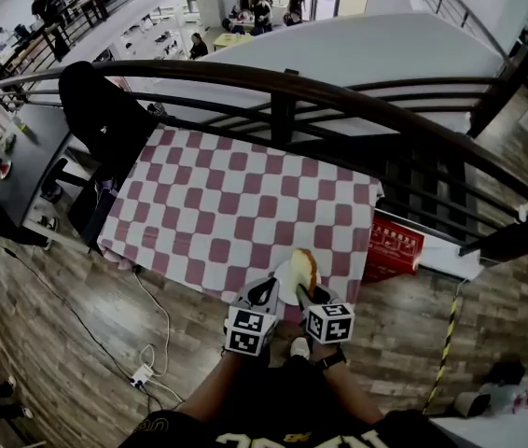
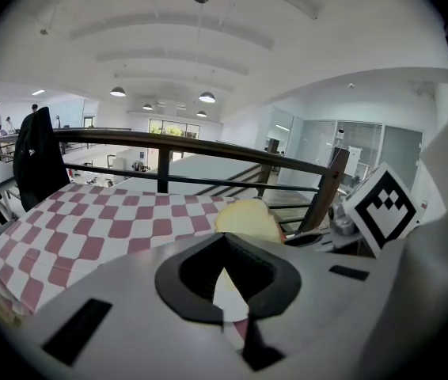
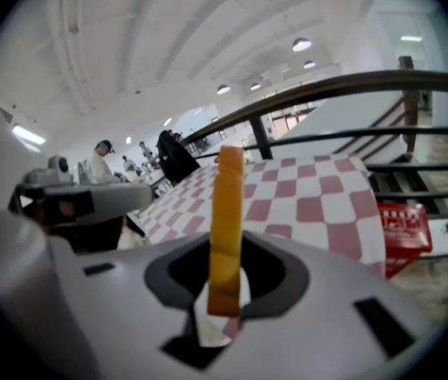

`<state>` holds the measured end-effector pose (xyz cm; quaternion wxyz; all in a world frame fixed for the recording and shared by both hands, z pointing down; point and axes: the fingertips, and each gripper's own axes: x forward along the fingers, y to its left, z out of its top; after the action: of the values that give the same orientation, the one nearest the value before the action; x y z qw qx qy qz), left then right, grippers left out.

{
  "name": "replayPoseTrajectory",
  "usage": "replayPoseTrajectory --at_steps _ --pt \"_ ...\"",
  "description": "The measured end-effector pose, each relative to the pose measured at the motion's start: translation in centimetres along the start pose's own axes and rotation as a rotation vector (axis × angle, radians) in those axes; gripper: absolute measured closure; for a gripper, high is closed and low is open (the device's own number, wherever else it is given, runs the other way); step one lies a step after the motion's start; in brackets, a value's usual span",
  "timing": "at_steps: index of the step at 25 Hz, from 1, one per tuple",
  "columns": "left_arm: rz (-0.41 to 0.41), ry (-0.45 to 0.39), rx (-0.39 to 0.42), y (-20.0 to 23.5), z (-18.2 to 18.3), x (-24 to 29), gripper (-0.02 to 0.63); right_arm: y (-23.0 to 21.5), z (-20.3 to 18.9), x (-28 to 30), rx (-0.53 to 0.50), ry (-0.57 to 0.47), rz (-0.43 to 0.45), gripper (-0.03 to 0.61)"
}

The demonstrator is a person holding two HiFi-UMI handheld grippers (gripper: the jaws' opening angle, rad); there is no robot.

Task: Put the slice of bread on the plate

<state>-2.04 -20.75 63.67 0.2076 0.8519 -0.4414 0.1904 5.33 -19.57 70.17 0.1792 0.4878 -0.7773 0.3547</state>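
Over plate (image 1: 284, 276), head view: right claw (image 3: 224, 291) grips bread (image 3: 227, 228); left claw (image 2: 228, 287) seemingly clenched

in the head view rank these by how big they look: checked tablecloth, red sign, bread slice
1. checked tablecloth, by far the largest
2. red sign
3. bread slice, held in the right gripper; it is nearer the camera than the sign, yet looks smaller

Looking down through the head view, I see the bench (image 1: 152, 215) filling the middle of the frame. A red-and-white checked cloth (image 1: 236, 180) covers it and hangs over its left and near edges. A white plate (image 1: 284, 283) lies on the cloth at the near edge, in the lower centre of the frame.
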Motion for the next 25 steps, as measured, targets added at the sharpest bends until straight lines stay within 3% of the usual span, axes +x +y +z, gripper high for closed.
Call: replayPoseTrajectory --at_steps 11,17,25 --pt "0.006 0.070 -0.061 2.0 -3.0 0.0 0.595 0.5 -7.2 4.1 0.151 0.209 0.044 0.479" --pt "-0.010 0.113 -0.082 2.1 -4.9 -0.1 0.595 0.5 -7.5 5.7 0.177 0.223 0.042 0.479" --pt "-0.011 0.097 -0.086 3.0 -4.0 0.4 0.595 -1.6 -6.7 6.1 0.160 0.199 -0.057 0.452"
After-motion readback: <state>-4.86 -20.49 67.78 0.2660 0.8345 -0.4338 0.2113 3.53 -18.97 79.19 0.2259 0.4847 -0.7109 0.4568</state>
